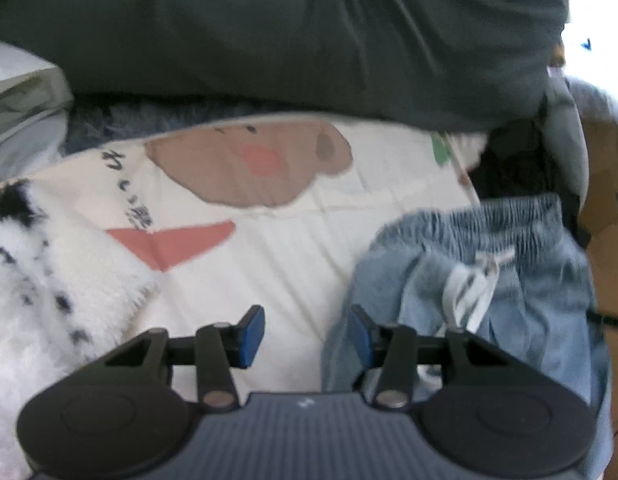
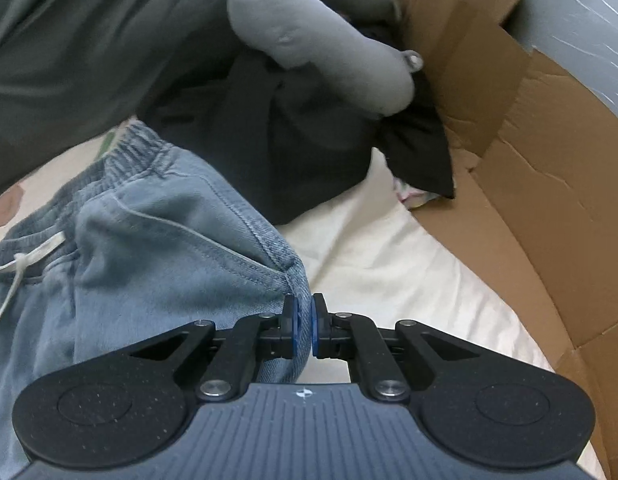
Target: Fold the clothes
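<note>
Light blue denim shorts with an elastic waistband and a white drawstring lie crumpled on a cream sheet printed with a bear. My left gripper hovers open at the shorts' left edge. Its right finger sits over the denim, and only sheet shows between the blue pads. In the right wrist view, my right gripper is shut on the side seam of the shorts, with a fold of denim pinched between its pads.
A dark green garment spreads across the back. A white fluffy spotted fabric lies at the left. A black garment and a grey one are heaped beside an open cardboard box on the right.
</note>
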`<state>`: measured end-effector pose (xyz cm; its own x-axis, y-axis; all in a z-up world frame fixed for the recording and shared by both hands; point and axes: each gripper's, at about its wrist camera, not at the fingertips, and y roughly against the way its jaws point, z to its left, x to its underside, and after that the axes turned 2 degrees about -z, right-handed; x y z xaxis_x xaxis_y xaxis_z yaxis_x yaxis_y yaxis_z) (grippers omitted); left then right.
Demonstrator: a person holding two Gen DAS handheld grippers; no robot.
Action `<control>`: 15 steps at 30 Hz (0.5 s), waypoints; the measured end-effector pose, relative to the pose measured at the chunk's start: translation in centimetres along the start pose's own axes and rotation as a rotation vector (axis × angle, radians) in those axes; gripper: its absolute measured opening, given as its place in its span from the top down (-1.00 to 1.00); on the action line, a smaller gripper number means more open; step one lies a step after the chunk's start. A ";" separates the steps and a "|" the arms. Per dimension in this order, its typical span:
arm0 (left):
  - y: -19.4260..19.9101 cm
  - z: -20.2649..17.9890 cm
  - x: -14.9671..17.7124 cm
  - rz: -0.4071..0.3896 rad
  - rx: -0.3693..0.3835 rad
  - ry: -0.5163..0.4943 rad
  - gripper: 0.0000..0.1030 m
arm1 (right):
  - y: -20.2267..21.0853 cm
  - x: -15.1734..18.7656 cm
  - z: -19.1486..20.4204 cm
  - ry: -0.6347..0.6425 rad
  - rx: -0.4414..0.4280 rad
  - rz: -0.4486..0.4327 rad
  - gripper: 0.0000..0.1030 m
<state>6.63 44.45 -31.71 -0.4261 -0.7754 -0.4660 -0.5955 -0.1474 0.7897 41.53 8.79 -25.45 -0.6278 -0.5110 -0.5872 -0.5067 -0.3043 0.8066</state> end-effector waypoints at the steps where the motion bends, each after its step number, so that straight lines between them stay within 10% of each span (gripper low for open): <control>1: -0.4 0.2 -0.1 0.005 0.003 0.010 0.06 | 0.0 0.1 0.1 0.006 0.005 -0.003 0.93; 10: -3.5 1.0 0.1 0.026 0.026 0.078 0.05 | -1.2 1.0 -0.8 -0.048 0.009 0.019 0.80; 15: -3.2 0.3 0.3 -0.006 0.105 0.126 0.05 | 0.3 0.8 -0.9 -0.066 0.045 -0.030 0.28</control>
<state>8.22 44.89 -34.49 -0.3373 -0.8464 -0.4121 -0.6689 -0.0925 0.7376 41.43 7.59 -25.58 -0.6486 -0.4477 -0.6155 -0.5510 -0.2816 0.7856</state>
